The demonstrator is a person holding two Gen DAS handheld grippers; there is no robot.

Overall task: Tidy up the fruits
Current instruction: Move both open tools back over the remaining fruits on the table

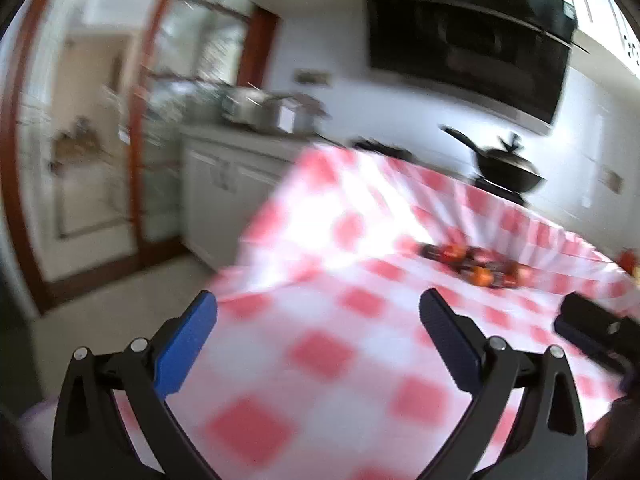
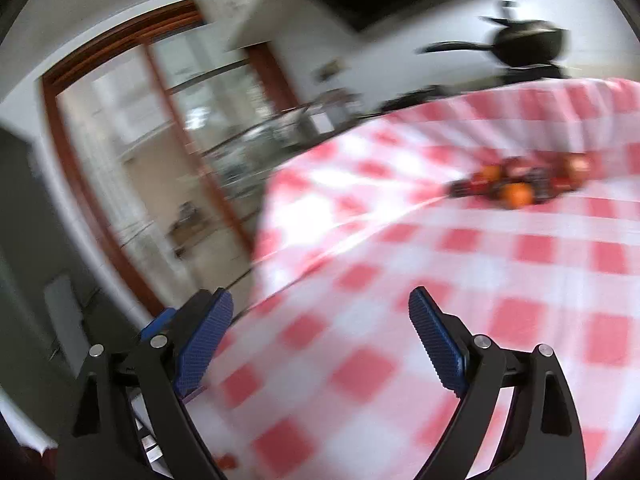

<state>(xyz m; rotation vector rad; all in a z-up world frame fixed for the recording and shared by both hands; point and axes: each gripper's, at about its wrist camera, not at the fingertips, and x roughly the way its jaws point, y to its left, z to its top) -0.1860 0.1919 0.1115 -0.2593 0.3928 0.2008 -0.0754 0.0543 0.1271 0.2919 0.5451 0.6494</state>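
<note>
A blurred cluster of orange and red fruits (image 1: 478,268) lies with dark items on the red-and-white checked tablecloth (image 1: 320,352), far ahead of my left gripper (image 1: 318,310), which is open and empty above the cloth. The right gripper's finger (image 1: 592,332) shows at the right edge of the left wrist view. In the right wrist view the same fruits (image 2: 520,184) lie at the far right, well beyond my right gripper (image 2: 320,308), which is open and empty over the cloth (image 2: 400,340) near its left edge.
A black pan with a lid (image 1: 508,168) stands on the counter behind the table, under a black range hood (image 1: 468,36). Metal pots (image 1: 256,110) sit on white cabinets at the left. A wood-framed glass door (image 2: 132,152) lies beyond the table's left edge.
</note>
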